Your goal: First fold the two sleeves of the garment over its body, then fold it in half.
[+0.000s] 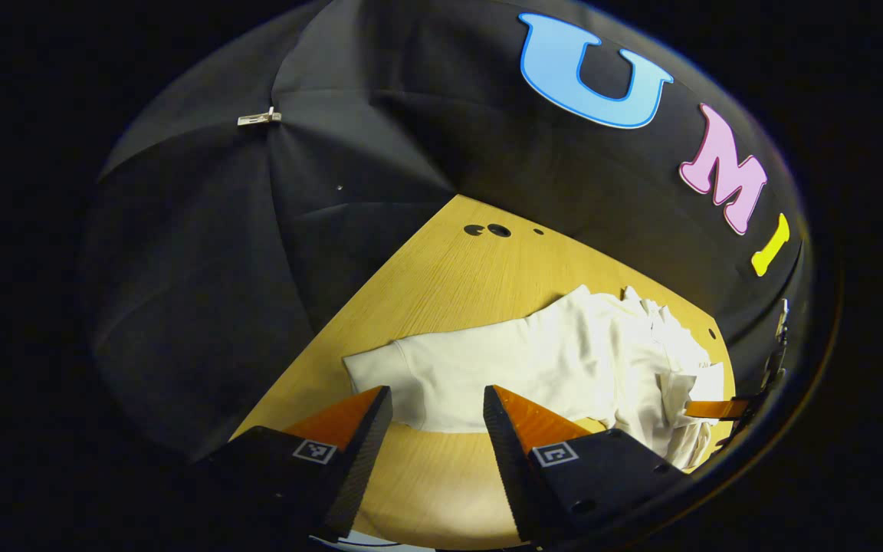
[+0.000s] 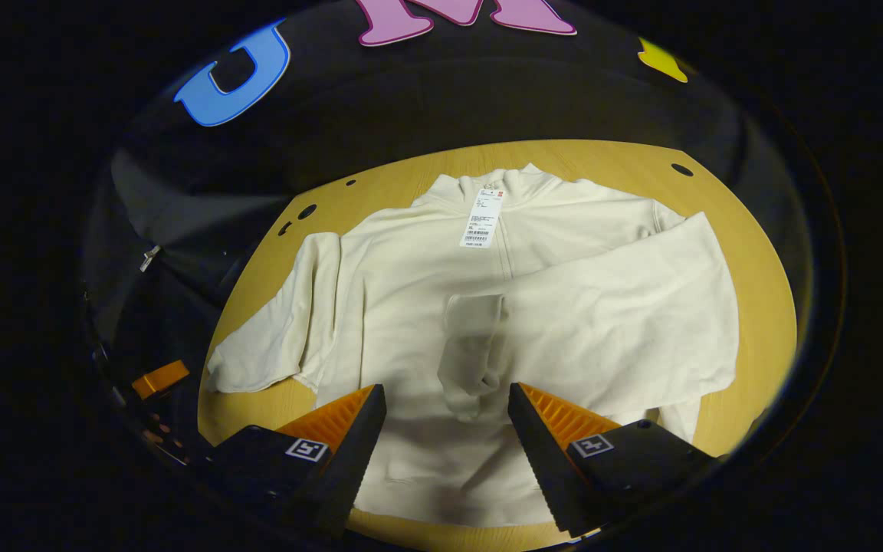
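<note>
The left gripper [image 1: 435, 429] is held low over the table [image 1: 441, 268], jaws spread wide, nothing gripped; the garment [image 1: 533, 368] lies just ahead of its fingertips. The right gripper [image 2: 445, 425] is poised above the garment's hem, jaws wide apart and empty. In the right gripper view, one sleeve [image 2: 610, 322] is seen folded across the body, a tag [image 2: 481, 219] at the collar; the other sleeve [image 2: 273, 337] is spread left.

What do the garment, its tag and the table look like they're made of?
Garment: cream knit, probably cotton or fleece jersey; matte, soft creases, limp folded sleeve. Tag: white printed card or paper, flat and stiff-edged. Table: light wood or wood-look laminate, smooth, faint grain lines; which one I cannot tell.
</note>
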`<state>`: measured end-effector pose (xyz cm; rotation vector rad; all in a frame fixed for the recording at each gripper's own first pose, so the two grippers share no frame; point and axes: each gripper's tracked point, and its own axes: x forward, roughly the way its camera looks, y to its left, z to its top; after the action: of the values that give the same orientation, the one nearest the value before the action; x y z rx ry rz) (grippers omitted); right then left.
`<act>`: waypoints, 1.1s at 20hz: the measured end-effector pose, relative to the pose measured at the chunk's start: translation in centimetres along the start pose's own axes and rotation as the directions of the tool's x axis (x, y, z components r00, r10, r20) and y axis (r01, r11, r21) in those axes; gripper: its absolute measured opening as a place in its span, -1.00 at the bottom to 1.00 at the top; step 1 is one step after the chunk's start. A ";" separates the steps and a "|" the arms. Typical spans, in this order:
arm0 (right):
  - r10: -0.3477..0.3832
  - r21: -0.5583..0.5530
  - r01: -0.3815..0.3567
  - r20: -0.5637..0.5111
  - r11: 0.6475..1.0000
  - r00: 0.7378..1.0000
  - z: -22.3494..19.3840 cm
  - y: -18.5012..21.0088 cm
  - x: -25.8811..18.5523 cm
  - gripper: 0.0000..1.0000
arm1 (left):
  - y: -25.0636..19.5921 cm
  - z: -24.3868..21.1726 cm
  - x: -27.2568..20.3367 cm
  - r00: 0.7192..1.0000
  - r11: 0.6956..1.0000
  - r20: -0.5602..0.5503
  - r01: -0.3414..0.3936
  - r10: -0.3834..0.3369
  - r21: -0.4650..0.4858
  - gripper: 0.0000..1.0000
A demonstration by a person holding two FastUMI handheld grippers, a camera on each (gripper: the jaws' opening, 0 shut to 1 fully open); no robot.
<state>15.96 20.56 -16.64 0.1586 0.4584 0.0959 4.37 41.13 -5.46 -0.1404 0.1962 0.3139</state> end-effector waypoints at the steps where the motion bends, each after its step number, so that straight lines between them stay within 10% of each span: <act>1: -0.003 0.005 0.003 0.003 1.000 1.000 -0.1 -0.6 -0.8 0.96 | 0.5 -0.2 0.7 1.000 1.000 -0.014 -0.011 0.011 -0.006 0.54; 18: -0.047 0.082 0.046 0.012 0.996 0.999 -2.8 -6.5 -5.8 0.96 | 4.4 -3.5 7.2 0.956 0.982 -0.239 -0.144 0.170 0.125 0.60; 22: -0.031 0.096 0.030 0.011 0.995 0.999 -3.4 -7.4 -6.5 0.97 | 3.6 -3.3 7.5 0.973 0.987 -0.203 -0.084 0.111 0.135 -0.23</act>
<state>9.03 12.87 -18.06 0.2459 0.4534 0.0429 9.62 46.15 -10.63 -0.0391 0.4324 0.3840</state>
